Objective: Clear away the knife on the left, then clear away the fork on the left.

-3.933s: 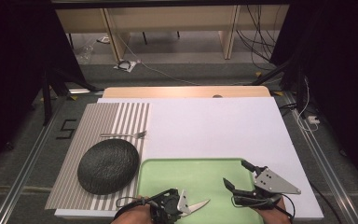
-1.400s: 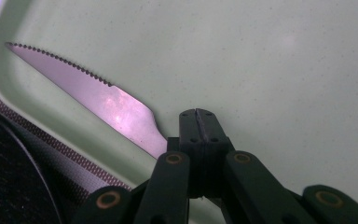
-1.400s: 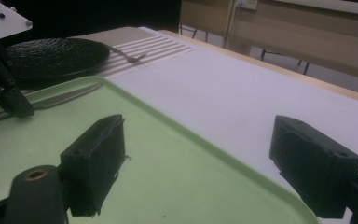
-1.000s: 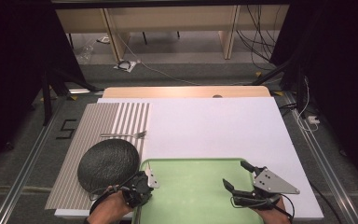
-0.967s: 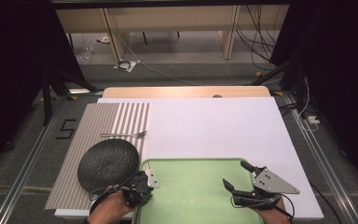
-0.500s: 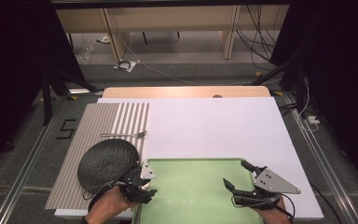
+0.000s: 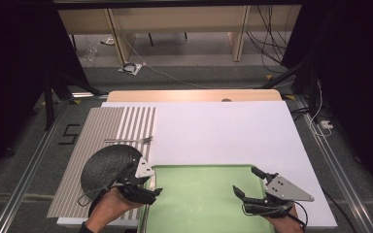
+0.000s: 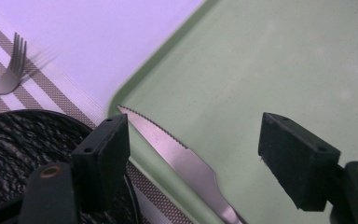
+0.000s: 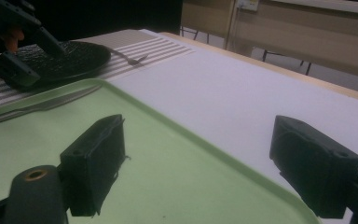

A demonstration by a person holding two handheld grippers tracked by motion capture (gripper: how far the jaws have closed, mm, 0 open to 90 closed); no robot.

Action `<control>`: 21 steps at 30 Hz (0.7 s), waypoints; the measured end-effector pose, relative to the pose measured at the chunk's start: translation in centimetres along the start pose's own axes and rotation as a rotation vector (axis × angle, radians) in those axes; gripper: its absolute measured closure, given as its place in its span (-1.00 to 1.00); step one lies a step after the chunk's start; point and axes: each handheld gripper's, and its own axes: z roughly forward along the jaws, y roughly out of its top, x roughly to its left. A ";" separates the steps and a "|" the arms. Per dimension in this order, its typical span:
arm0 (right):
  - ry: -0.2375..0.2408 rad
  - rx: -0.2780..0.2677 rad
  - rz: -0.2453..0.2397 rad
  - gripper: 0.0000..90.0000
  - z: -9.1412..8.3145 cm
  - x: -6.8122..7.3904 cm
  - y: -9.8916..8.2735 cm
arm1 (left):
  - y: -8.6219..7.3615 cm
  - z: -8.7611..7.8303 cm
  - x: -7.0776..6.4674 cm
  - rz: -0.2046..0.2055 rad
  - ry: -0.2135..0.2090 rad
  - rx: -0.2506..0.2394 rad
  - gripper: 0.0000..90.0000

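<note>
A serrated table knife point(image 8: 168, 142) lies along the left side of the green tray point(image 7: 199, 194), its tip toward the tray's far left corner. My left gripper point(image 7: 153, 187) hovers just above it at the tray's left rim. Its jaws have just been opening and now stand wide on either side of the blade without touching it. In the right gripper view the knife point(image 9: 42, 106) rests by the tray's rim. My right gripper point(image 7: 245, 180) stands open and empty over the tray's right part.
A black textured plate point(image 7: 109, 165) sits on the striped placemat point(image 7: 102, 126) just left of the tray, close beside my left gripper. A fork point(image 7: 128, 141) lies on the mat behind the plate. White tabletop point(image 7: 223, 131) stretches beyond the tray.
My left gripper carried the knife from the tray's front to its left rim, then opened, let go of it and rose slightly toward the plate. The right gripper has kept still.
</note>
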 end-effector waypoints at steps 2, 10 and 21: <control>0.001 0.001 0.001 -0.58 0.0 0.0 0.0 | 0.1 -0.2 0.3 -0.004 0.010 -0.011 -0.49; 0.006 0.000 -0.001 -0.58 0.1 -0.1 0.0 | 0.1 -0.7 0.9 -0.017 0.032 -0.067 -0.52; 0.011 -0.001 -0.004 -0.58 0.2 0.0 0.0 | 0.0 -0.6 1.5 -0.029 0.048 -0.079 -0.52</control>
